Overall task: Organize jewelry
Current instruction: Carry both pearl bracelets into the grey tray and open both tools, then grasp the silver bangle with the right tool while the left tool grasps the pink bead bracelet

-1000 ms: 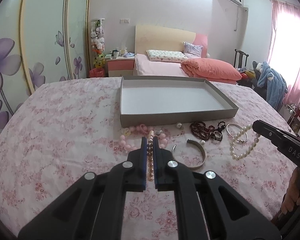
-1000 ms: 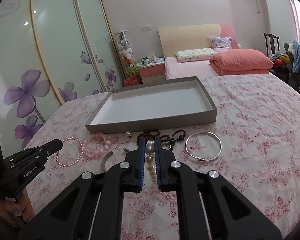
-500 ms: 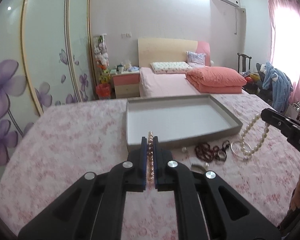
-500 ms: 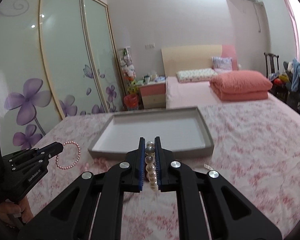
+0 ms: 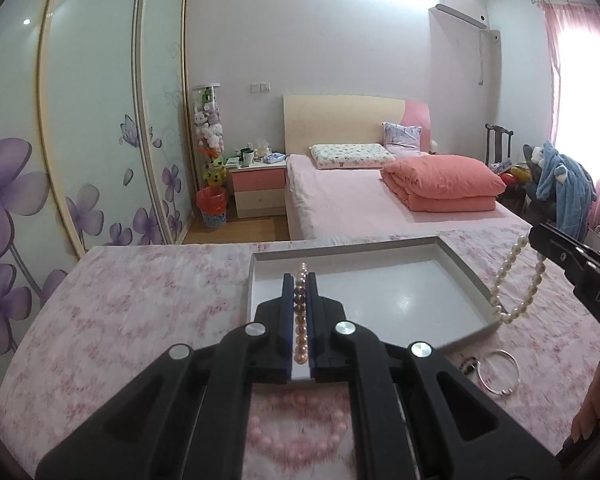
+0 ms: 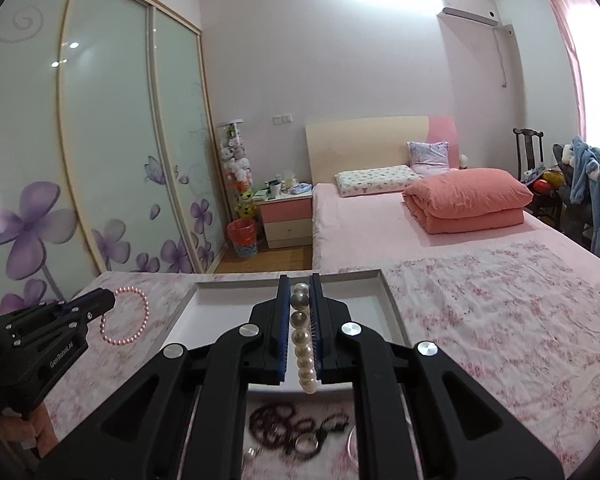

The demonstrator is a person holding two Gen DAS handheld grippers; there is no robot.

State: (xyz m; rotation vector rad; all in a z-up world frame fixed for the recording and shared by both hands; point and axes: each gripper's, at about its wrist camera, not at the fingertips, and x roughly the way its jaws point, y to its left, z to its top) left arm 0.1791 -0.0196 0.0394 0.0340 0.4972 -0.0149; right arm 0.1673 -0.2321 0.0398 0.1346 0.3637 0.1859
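— What has your left claw (image 5: pixel 300 280) got?

— Its jaws are pressed together on a pink bead bracelet (image 5: pixel 301 312); the beads run in a line between the blue pads. From your right camera the same bracelet (image 6: pixel 126 316) hangs as a loop off the left claw (image 6: pixel 108 300), above the flowered bedspread (image 6: pixel 500 320).

— And your right claw (image 6: pixel 300 282)?

— Clamped on a white pearl bracelet (image 6: pixel 302 344). In your left view that bracelet (image 5: pixel 516 280) dangles from the right claw (image 5: pixel 536 236) over the right wall of the tray (image 5: pixel 464 276).

— Where is the tray?

— Just ahead of both claws, a shallow grey tray (image 6: pixel 392 312) with a white floor, lying on the bedspread.

— Anything left on the bedspread?

— Nearer you than the tray: a silver bangle (image 5: pixel 498 372), dark beads (image 6: pixel 288 424) with a small ring (image 6: pixel 306 444), and blurred pink beads (image 5: pixel 296 432) under your left claw.
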